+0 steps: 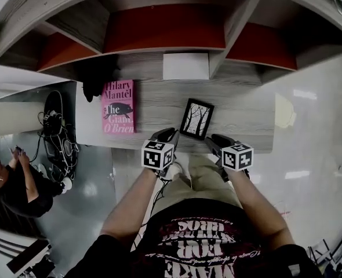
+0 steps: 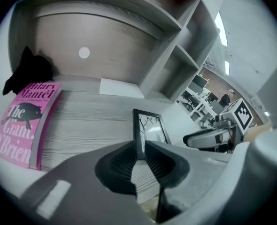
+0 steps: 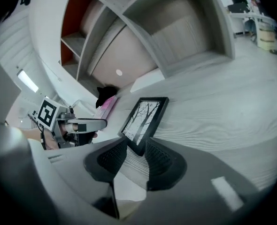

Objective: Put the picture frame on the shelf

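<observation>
A small black picture frame (image 1: 196, 119) with a bare-tree print stands tilted on the grey wood board (image 1: 240, 112), near its front edge. My left gripper (image 1: 170, 135) is at the frame's near left corner and my right gripper (image 1: 214, 141) at its near right corner. In the left gripper view the frame's edge (image 2: 136, 130) sits in the narrow gap of the left gripper (image 2: 139, 146), with slivers of board beside it. In the right gripper view the frame's lower corner (image 3: 139, 146) lies between the right gripper's (image 3: 136, 149) parted pads, untouched.
A pink book (image 1: 118, 106) lies flat left of the frame, with a black object (image 1: 98, 77) behind it. A white block (image 1: 185, 66) sits at the back. Red-backed shelf compartments (image 1: 165, 28) rise above. A person (image 1: 14, 178) crouches beside cables (image 1: 58, 135) on the floor at left.
</observation>
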Demonstrator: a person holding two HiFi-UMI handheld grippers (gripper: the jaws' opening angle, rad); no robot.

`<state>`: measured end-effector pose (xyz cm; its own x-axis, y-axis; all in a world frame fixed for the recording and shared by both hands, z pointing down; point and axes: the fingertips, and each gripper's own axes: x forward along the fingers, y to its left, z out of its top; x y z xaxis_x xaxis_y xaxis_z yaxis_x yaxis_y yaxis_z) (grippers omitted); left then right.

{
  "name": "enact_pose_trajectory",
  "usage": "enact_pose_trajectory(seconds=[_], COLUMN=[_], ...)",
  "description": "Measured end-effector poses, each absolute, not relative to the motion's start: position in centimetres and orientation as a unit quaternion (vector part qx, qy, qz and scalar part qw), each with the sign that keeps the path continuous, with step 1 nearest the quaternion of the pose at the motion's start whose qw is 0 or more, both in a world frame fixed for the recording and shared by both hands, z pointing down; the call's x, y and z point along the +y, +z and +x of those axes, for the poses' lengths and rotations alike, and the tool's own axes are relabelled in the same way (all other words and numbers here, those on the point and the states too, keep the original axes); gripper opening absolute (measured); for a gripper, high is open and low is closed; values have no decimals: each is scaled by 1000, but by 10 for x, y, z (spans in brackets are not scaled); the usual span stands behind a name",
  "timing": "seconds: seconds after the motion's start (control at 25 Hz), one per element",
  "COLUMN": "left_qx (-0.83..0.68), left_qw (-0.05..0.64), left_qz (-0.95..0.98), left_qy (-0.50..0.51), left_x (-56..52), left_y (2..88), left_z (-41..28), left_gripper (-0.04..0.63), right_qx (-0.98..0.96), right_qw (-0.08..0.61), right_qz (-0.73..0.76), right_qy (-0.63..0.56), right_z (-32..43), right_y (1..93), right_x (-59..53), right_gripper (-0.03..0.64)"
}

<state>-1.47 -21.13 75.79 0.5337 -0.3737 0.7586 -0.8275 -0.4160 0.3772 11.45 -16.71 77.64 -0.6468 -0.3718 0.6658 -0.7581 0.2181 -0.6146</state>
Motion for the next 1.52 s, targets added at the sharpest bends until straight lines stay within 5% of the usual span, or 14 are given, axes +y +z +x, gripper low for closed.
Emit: enact_pose_trajectory(seconds=[0.44,0.96,1.52], left_qx=[-348,-353,-362], left_qw=[412,439,398], left_qz=[786,774,786], left_qy=[302,289,306], left_x=[-211,-204,-183], left_y=[792,809,786], left_z=[1,10,15], left_gripper=[120,110,110], right_qx=[-714,-703,-723], right_qw=[166,174,227], right_qz=[366,402,399], right_qy=[574,560,516], right_z=[100,99,102], right_y=[808,818,801], right_x=[-165,-171,-160], right_gripper=[207,140,155])
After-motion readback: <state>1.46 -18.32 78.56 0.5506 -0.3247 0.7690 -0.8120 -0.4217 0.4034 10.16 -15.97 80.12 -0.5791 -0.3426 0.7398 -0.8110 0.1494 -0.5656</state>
